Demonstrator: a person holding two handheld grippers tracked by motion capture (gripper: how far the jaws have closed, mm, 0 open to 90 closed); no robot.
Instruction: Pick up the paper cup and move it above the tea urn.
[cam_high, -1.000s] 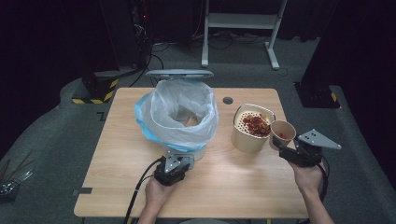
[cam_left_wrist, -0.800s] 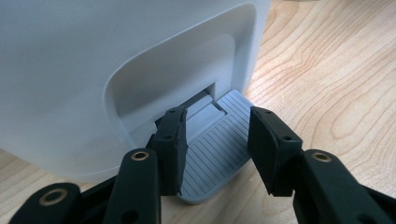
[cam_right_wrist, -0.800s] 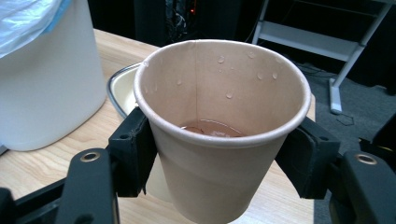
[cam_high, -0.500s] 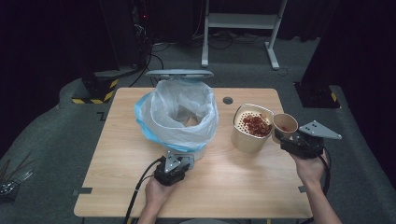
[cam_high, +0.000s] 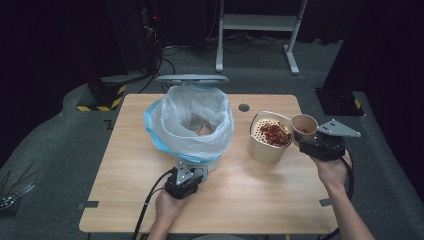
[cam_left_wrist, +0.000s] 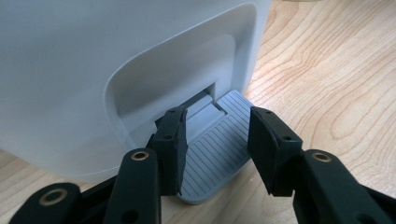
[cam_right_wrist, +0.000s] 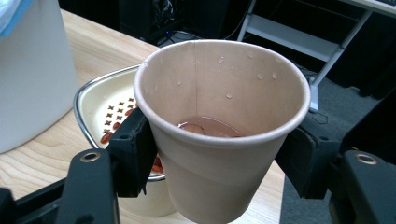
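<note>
L claw (cam_left_wrist: 217, 149) sits low on the wooden counter (cam_high: 250, 200), jaws narrowly apart astride the grey ribbed pedal (cam_left_wrist: 217, 154) of the white bin w/ clear plastic liner (cam_high: 192, 125). R claw (cam_right_wrist: 224, 154) grips a tan paper cup (cam_right_wrist: 222, 126) w/ reddish liquid, beside the cream strainer bowl of red bits (cam_high: 270, 137).

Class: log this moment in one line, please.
left gripper: on bin pedal | right gripper: holds paper cup | strainer pot: red bits inside

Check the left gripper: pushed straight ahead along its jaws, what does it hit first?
Likely the bin: its white recessed wall, right behind the grey pedal that the left gripper straddles. Depth is hard to judge; the jaws may already touch the pedal.
</note>
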